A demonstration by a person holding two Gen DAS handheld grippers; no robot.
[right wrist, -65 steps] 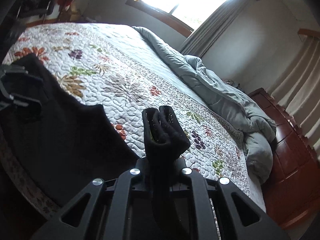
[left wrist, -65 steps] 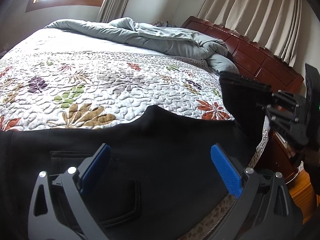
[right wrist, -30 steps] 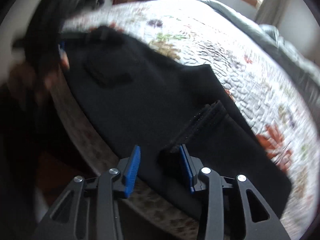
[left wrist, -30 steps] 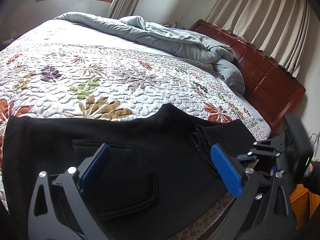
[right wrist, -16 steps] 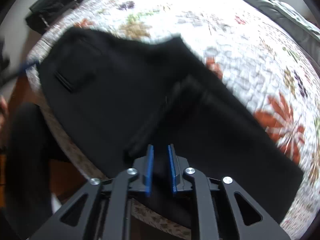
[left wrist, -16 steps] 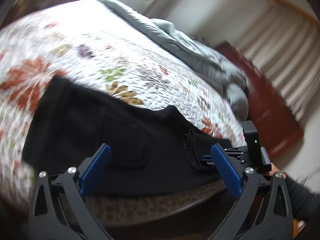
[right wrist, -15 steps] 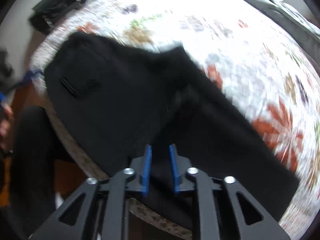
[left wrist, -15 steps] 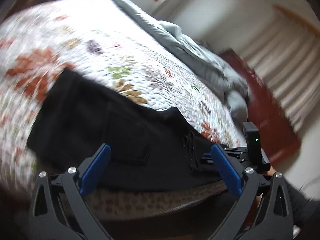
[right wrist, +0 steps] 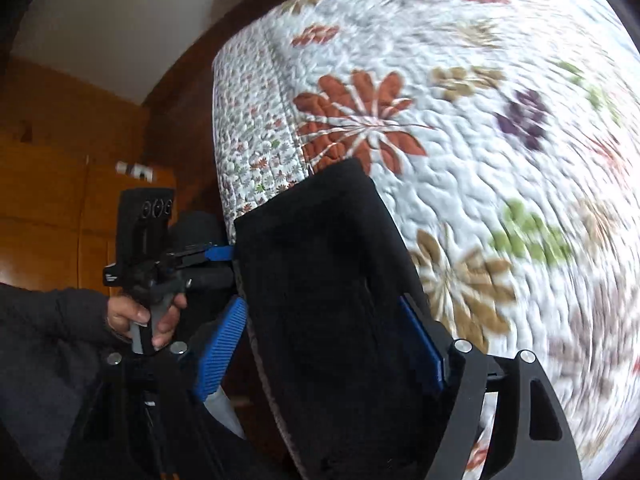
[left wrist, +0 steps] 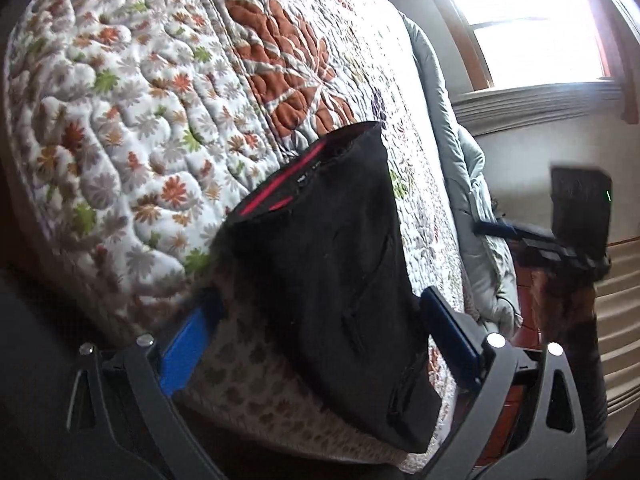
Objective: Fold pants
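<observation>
**Black pants lying folded at the bed edge, both tongs spread around them**

The black pants (left wrist: 336,264) are found folded into a compact bundle on the floral quilt (left wrist: 120,120), at the near edge of the bed, with the lower part of the bundle hanging slightly over the quilt's side border. A red strip is visible inside the open end of the pants, on the side farthest from the bed edge. A seam or pocket line is seen across the top layer.

The left tongs (left wrist: 320,340) are observed spread wide, and the jaws are closing. The pants lie between the blue pads (left wrist: 188,344), but no pad is seen pressing on the cloth; nothing is gripped.

The right tongs (right wrist: 324,344) are observed with jaws opening. The pants are seen between the two blue pads, with a visible gap at the left pad; whether the right pad touches the cloth cannot be told. No hold is seen.

In the right wrist view the left tongs are seen beside the pants at the bed edge, carried by a hand (right wrist: 140,316) in a dark sleeve (right wrist: 48,320). A grey duvet (left wrist: 468,216) lies bunched on the far side of the bed from the pants, below a bright window (left wrist: 528,20).
</observation>
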